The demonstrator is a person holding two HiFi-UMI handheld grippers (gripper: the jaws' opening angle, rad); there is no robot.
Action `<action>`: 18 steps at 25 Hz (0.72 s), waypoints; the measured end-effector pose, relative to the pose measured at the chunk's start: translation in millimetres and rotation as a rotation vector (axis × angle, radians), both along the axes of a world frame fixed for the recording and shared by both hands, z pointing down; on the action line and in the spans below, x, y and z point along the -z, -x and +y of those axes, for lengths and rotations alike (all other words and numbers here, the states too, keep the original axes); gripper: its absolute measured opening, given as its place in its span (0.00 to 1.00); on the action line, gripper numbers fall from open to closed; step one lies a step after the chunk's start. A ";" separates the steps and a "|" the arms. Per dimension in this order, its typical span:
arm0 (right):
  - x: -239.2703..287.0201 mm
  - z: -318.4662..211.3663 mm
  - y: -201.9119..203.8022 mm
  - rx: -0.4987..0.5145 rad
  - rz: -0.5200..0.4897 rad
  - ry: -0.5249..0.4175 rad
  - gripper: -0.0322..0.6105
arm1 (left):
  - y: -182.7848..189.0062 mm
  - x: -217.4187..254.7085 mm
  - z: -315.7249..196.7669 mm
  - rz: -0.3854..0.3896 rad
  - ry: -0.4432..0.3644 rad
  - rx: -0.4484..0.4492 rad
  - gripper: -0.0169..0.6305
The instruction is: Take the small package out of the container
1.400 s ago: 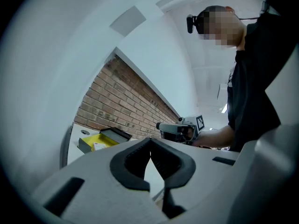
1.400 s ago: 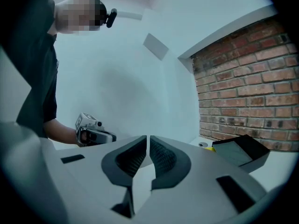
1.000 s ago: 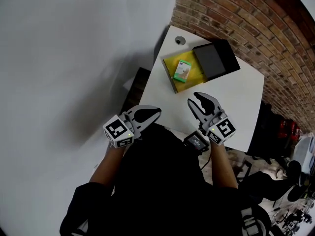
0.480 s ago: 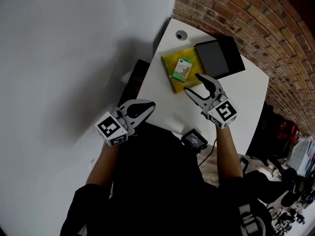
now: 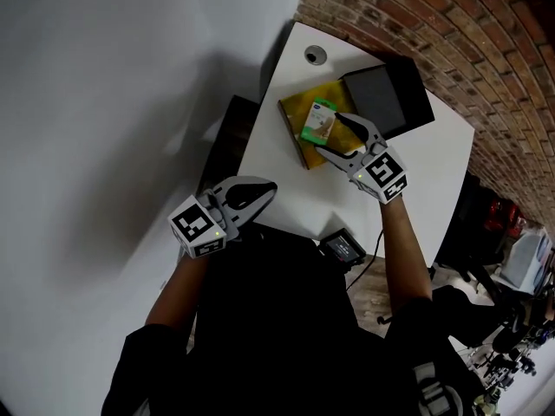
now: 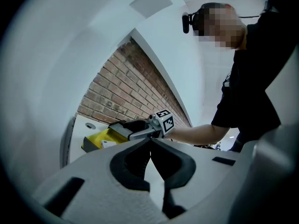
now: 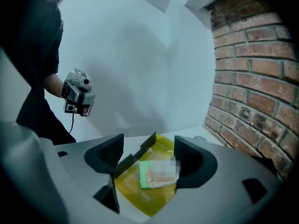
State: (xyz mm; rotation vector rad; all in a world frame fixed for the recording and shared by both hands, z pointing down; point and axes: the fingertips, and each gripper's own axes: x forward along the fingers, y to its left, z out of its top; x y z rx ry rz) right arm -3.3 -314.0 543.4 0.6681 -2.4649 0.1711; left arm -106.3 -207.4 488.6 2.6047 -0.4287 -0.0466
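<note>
- Your right gripper [image 5: 331,135] hangs over the yellow-lined container [image 5: 292,133], its jaws opening. The small package [image 5: 319,121] shows between them, untouched.
- The small package lies flat inside the container, beside the black lid [image 5: 381,100] on the white tabletop [image 5: 416,176].
- Your left gripper [image 5: 264,194] hovers near the tabletop's corner, jaws pressed together, empty.
</note>
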 end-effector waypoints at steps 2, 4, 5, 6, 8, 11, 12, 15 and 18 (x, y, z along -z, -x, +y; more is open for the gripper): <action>-8.2 -5.7 1.1 0.008 0.025 0.016 0.56 | -1.4 -2.5 -2.5 -0.004 0.013 -0.017 0.05; -17.2 -10.2 -0.9 0.019 0.066 0.029 0.59 | -2.2 -2.9 -5.7 -0.002 0.020 -0.028 0.05; -23.0 -11.8 -2.8 0.026 0.090 0.036 0.60 | -1.9 -4.0 -7.6 0.000 0.025 -0.029 0.05; -29.3 -12.9 -4.7 0.034 0.115 0.044 0.62 | -1.4 -5.8 -9.3 0.001 0.029 -0.030 0.05; -41.0 -13.9 -7.5 0.054 0.155 0.059 0.65 | -0.1 -9.5 -12.5 0.001 0.040 -0.029 0.05; -52.7 -16.0 -9.8 0.069 0.190 0.076 0.70 | 0.3 -12.5 -15.3 0.000 0.048 -0.035 0.05; -55.1 -17.3 -10.7 0.071 0.200 0.081 0.71 | -0.1 -12.5 -15.7 0.001 0.047 -0.039 0.05; -63.9 -19.4 -10.7 0.086 0.232 0.108 0.74 | -0.8 -14.5 -17.4 -0.001 0.043 -0.047 0.05; -77.0 -18.4 -7.7 0.134 0.290 0.132 0.75 | -0.7 -14.2 -20.0 -0.011 0.025 -0.042 0.05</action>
